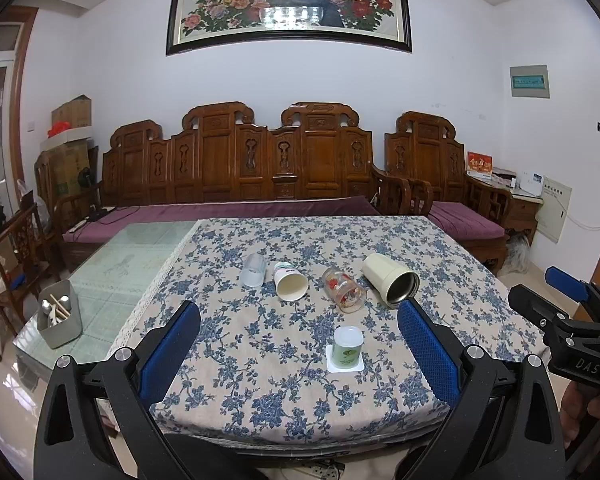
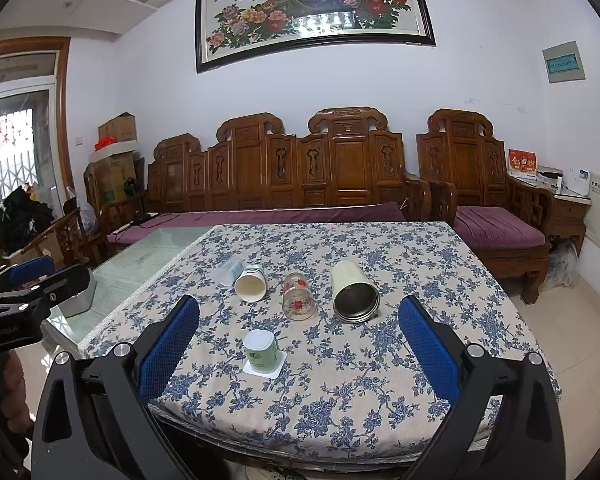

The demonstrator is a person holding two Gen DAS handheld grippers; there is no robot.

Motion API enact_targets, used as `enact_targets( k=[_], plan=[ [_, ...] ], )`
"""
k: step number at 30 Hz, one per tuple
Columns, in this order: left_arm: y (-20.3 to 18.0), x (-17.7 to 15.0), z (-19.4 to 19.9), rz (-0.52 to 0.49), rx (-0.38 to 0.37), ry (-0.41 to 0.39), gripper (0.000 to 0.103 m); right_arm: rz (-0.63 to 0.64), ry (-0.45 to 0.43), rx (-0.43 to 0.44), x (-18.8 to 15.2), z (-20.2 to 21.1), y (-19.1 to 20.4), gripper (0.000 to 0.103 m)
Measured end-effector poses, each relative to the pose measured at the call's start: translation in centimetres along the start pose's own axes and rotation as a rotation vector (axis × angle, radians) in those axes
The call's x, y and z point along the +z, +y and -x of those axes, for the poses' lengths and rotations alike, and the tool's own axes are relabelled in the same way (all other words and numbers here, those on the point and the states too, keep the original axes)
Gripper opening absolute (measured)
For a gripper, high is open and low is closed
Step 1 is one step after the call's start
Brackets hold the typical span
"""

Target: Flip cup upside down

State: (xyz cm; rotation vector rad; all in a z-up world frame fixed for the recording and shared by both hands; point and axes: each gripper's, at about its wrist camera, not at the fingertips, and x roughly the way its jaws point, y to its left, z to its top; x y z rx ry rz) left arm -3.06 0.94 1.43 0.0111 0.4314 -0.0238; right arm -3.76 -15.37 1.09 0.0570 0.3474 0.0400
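A small green and white cup [image 1: 347, 347] stands upside down on its square white lid on the floral tablecloth [image 1: 260, 380]; it also shows in the right wrist view [image 2: 261, 352]. Behind it lie four cups on their sides: a clear plastic cup [image 1: 254, 270], a paper cup [image 1: 290, 286], a flowered glass [image 1: 344, 290] and a cream steel mug [image 1: 390, 279]. My left gripper [image 1: 300, 356] is open and empty above the table's near edge. My right gripper [image 2: 300, 356] is open and empty too, held back from the cups.
A grey holder with utensils [image 1: 59, 318] stands on the bare glass tabletop at the left. A carved wooden sofa [image 1: 240, 168] with purple cushions runs behind the table. The other gripper shows at each view's edge [image 1: 572, 320].
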Motion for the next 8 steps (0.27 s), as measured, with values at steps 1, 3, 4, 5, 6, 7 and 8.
enact_targets(
  k=[1,3,4,5,6,7,8],
  plan=[
    [-0.03,-0.01,0.06,0.0,0.0,0.0,0.095,0.001,-0.001,-0.002,-0.04,0.03,0.03,0.1],
    [-0.04,0.01,0.05,0.0,0.001,0.0,0.095,-0.001,0.0,0.0,-0.04,-0.08,-0.02,0.1],
    [-0.02,-0.01,0.06,0.0,0.001,-0.001,0.095,0.0,0.0,-0.001,-0.02,-0.06,-0.01,0.1],
    [-0.02,0.03,0.02,0.0,0.0,-0.001,0.095,0.0,0.0,-0.001,-0.04,-0.06,0.0,0.1],
    [-0.02,0.0,0.04,0.0,-0.001,-0.001,0.095,0.0,-0.001,-0.001,-0.02,-0.06,-0.02,0.1],
    [-0.02,0.0,0.04,0.0,-0.001,-0.001,0.095,-0.001,0.0,-0.001,0.0,-0.06,-0.03,0.1],
    [-0.03,0.01,0.03,0.0,-0.001,-0.002,0.095,-0.001,0.0,0.0,-0.05,-0.08,0.0,0.1]
  ],
)
